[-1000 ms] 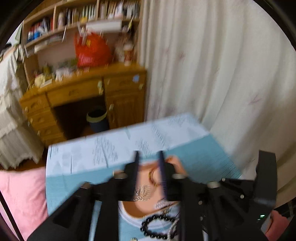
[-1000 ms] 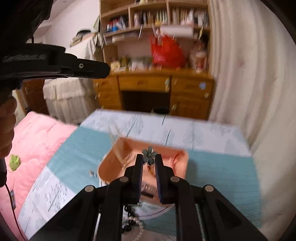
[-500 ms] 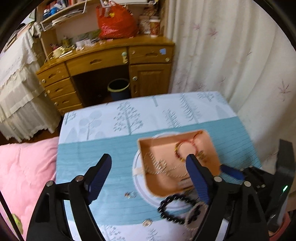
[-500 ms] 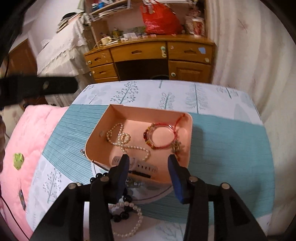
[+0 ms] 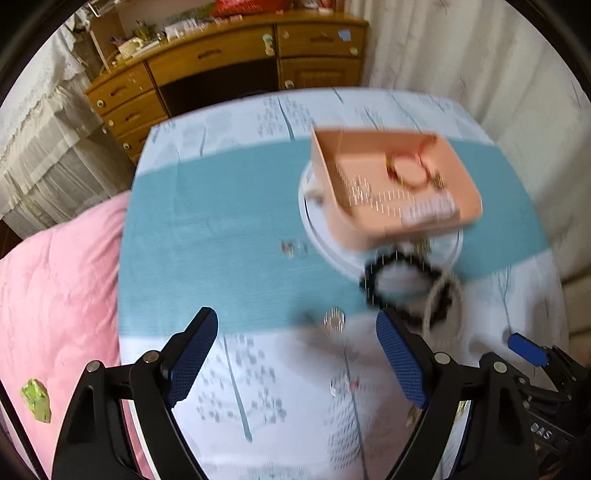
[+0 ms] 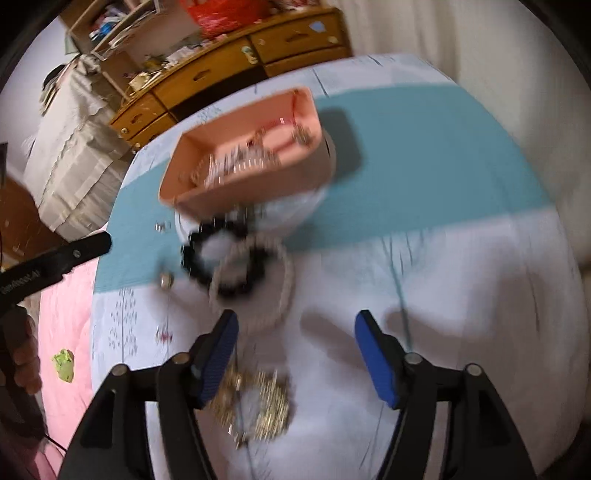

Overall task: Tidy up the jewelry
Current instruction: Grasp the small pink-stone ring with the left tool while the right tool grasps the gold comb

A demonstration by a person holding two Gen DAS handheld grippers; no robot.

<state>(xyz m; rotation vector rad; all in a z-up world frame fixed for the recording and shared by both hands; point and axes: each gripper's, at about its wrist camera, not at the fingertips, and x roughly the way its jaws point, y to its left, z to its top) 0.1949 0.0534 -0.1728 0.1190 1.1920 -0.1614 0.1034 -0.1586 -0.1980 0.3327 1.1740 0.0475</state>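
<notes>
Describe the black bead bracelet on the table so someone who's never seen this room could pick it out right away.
Start at the peach tray on the blue-and-white tablecloth. Just in front of the tray lies the black bead bracelet, overlapping a white pearl strand. It is the only dark ring there; the pearls are pale.

Wooden desk (image 5: 229,55) with drawers at the far wall ahead of me, pale curtain (image 5: 480,55) to its right, pink quilt (image 5: 55,288) at my left, small green scrap (image 5: 36,400) lying on it, red bag (image 6: 218,18) on the desktop.
</notes>
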